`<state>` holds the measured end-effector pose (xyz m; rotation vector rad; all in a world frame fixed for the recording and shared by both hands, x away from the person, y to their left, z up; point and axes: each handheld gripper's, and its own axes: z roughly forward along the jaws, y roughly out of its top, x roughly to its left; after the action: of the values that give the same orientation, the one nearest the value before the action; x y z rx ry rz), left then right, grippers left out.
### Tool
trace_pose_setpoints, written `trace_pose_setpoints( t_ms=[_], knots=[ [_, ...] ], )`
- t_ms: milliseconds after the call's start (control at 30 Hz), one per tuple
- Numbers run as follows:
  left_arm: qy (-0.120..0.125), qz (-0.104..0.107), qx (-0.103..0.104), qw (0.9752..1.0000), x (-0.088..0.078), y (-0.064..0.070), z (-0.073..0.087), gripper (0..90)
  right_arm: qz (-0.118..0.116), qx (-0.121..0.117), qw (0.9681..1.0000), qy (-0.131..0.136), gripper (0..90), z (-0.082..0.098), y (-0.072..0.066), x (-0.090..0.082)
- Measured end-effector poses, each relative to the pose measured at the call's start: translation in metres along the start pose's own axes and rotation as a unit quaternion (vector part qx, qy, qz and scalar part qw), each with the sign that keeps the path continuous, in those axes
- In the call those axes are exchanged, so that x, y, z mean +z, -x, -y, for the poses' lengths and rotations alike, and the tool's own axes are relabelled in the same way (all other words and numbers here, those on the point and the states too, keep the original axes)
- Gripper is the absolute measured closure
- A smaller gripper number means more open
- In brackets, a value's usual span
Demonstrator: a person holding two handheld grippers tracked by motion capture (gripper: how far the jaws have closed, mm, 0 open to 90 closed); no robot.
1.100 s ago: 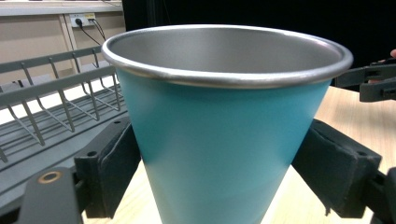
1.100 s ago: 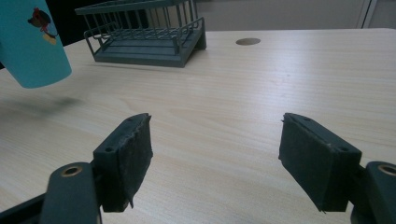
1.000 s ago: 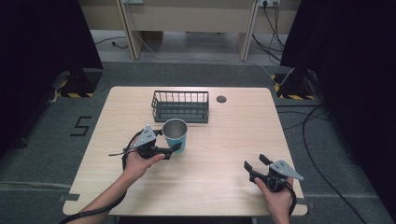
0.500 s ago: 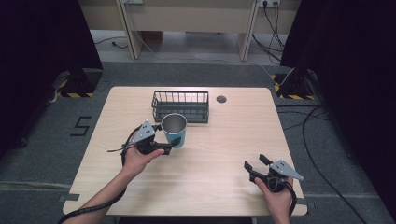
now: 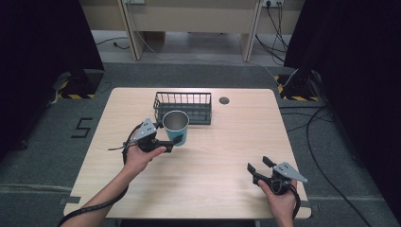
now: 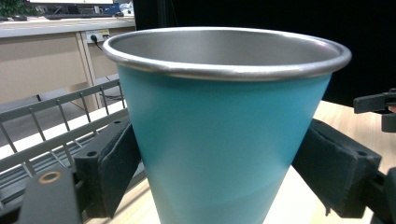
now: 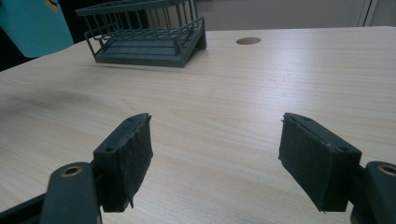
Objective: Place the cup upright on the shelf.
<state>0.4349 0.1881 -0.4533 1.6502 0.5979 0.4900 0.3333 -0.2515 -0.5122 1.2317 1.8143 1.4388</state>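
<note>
The left hand-held gripper pinches the teal cup low on its tapered wall, keeping it upright just in front of the wire basket, probably headed inside. The right hand-held gripper waits spread and empty near the surface's near edge. The cup's base is cut off, so whether it is lifted clear is hard to tell.

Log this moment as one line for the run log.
left gripper: shut on teal cup, lifted | wire basket: behind cup | right gripper: open, idle near table front edge
</note>
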Motion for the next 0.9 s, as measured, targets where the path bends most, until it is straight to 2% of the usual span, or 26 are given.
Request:
trace_pose_setpoints(
  t_ms=[900],
  knots=[
    [0.012, -0.012, 0.001, 0.9999, 0.008, -0.011, -0.019, 16.8, -0.002, 0.005, 1.0, -0.001, 26.4, 0.0, 0.001, 0.0]
  ],
)
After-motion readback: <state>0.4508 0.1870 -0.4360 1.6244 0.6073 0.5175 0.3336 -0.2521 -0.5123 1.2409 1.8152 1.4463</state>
